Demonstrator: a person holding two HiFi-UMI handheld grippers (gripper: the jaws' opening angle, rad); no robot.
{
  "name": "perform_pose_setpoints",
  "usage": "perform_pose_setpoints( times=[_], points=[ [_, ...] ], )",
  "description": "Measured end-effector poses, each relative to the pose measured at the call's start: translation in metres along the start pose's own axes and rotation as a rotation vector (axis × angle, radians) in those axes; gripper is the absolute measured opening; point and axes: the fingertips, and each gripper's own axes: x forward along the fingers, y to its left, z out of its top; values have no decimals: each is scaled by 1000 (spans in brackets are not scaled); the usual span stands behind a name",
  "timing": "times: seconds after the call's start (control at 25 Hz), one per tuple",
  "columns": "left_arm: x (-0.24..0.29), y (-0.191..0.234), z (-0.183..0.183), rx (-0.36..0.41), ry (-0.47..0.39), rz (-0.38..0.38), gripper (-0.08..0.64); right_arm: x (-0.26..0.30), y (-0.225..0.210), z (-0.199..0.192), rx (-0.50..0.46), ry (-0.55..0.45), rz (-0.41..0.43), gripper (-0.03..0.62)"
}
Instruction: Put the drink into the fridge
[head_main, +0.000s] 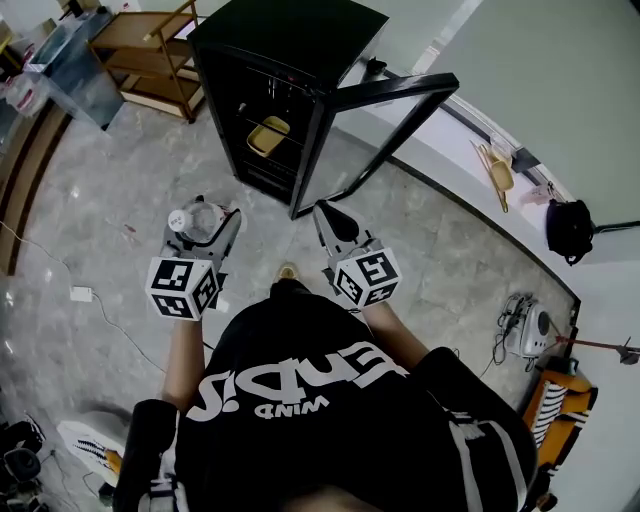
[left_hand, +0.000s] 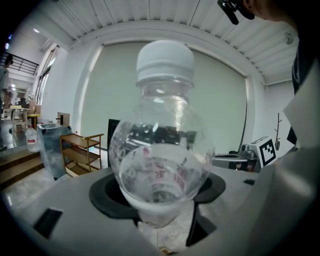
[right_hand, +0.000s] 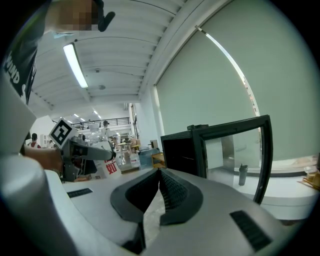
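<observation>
A clear plastic drink bottle (left_hand: 161, 145) with a white cap and a red-printed label fills the left gripper view; my left gripper (left_hand: 159, 200) is shut on its body. From the head view the bottle (head_main: 197, 221) shows upright in the left gripper (head_main: 205, 235), left of the black fridge (head_main: 285, 95). The fridge's glass door (head_main: 385, 125) stands swung open to the right. My right gripper (head_main: 325, 222) is shut with nothing in it, pointing at the fridge's front. In the right gripper view its tips (right_hand: 159, 172) meet, with the fridge (right_hand: 182, 150) and open door (right_hand: 235, 150) beyond.
A yellow item (head_main: 267, 136) lies on a fridge shelf. A wooden shelf unit (head_main: 150, 55) stands left of the fridge, a clear bin (head_main: 75, 65) beside it. A low white ledge (head_main: 470, 180) runs along the right. Cables and a white adapter (head_main: 80, 294) lie on the floor.
</observation>
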Motion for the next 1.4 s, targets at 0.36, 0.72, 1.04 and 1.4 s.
perform_pose_setpoints(
  times=[0.36,0.72,1.04,1.4],
  points=[
    [48,25,23,6,3,5,307,50,-21,10,2,9,47,23],
    [79,62,21,48,30,-54,307,84,-29,4,35,-19,-20,24],
    [96,89,-6,59,39,-116,307,105,-22,-28,44,-27,-77,23],
    [120,102,-24,81,49,-187,307,116,-10,-47,50,-34,-119,23]
  ],
)
